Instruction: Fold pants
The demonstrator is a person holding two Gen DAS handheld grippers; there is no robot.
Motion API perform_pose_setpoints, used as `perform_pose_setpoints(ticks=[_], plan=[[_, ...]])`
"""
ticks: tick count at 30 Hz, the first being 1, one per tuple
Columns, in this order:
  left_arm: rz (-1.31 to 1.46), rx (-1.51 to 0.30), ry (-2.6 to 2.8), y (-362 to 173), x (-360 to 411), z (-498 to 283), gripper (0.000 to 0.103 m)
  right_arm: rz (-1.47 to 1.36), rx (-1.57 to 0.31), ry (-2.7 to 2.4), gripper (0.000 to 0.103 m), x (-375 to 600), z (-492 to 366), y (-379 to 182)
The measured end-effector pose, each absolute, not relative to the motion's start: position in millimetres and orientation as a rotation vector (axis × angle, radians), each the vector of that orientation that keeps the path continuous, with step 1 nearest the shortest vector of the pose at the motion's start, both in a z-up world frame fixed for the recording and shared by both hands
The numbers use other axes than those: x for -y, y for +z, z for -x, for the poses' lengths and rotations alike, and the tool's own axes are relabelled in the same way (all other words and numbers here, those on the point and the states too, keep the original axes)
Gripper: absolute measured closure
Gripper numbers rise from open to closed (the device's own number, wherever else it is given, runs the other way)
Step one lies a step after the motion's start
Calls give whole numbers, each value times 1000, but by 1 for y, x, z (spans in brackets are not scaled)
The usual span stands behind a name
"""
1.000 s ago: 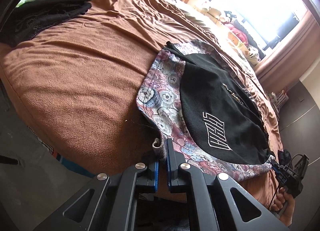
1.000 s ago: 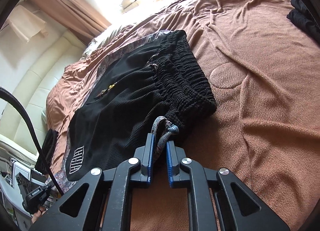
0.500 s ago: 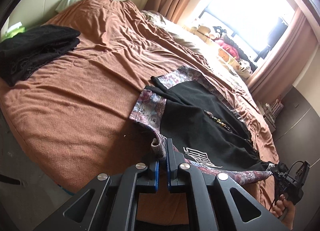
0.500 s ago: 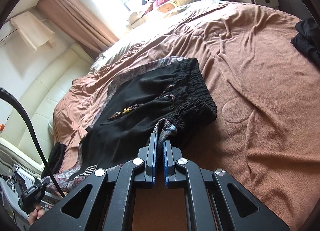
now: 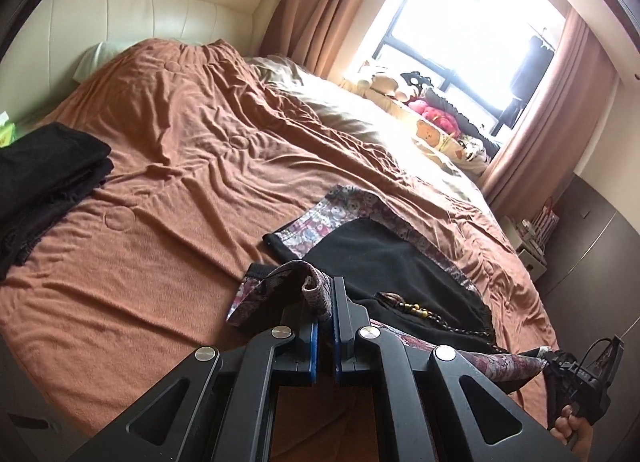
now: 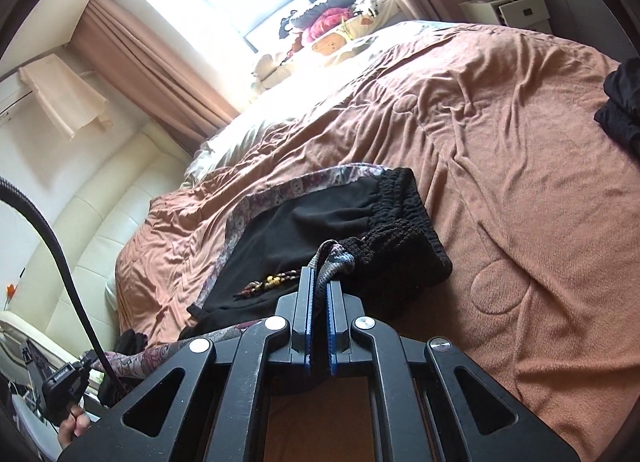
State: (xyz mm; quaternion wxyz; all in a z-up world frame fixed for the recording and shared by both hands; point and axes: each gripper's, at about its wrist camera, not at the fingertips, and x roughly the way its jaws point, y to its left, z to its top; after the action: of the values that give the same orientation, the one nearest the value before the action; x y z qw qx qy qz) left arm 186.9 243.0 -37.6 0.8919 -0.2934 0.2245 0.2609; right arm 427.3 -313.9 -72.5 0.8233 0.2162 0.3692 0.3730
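Item: pants (image 5: 384,258), black w/ patterned pink-grey lining/trim, lying on bed (image 5: 180,182) covered by rust-brown blanket, toward the near edge and window side. Black elastic waistband (image 6: 404,246) bunched at right end; beaded drawcord (image 6: 272,282) lies on the black fabric. Left tool (image 5: 323,302): clenched on a patterned hem corner, fabric fold pinched between blue pads and lifted clear of blanket; cloth beneath it hangs curled. Right tool (image 6: 318,282): clenched on grey-patterned fabric at waistband end, fold sticking up between pads. A patterned strip of the pants stretches between the two tools, visible low in both views. In left wrist view the right tool appears at lower right (image 5: 580,382), w/ person's hand (image 5: 570,428) on its grip; in right wrist view the left tool shows at lower left (image 6: 64,382), hand (image 6: 74,424) below it, black cable (image 6: 60,262) arcing up. Other: stack of folded black garments (image 5: 44,174) on bed, far left, well apart from pants. Cream padded headboard (image 5: 140,22) behind bed. Window (image 5: 460,22) w/ brown curtains (image 5: 320,2); plush toys (image 5: 432,110) along sill. White nightstand (image 6: 508,6) by far bed corner. Cream cloth (image 6: 68,94) hung on wall at left in right wrist view.
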Motion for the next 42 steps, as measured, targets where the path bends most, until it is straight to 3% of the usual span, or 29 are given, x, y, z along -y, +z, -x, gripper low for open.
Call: perform_pose_setpoints(ticks=[19, 41, 42], plan=[[529, -504, 538, -7, -315, -325, 98, -508, -794, 726, 100, 254, -502, -62], [520, -758, 531, -122, -415, -551, 97, -396, -867, 640, 99, 162, -615, -105], [509, -782, 541, -127, -418, -557, 92, -371, -883, 642, 98, 157, -617, -105]])
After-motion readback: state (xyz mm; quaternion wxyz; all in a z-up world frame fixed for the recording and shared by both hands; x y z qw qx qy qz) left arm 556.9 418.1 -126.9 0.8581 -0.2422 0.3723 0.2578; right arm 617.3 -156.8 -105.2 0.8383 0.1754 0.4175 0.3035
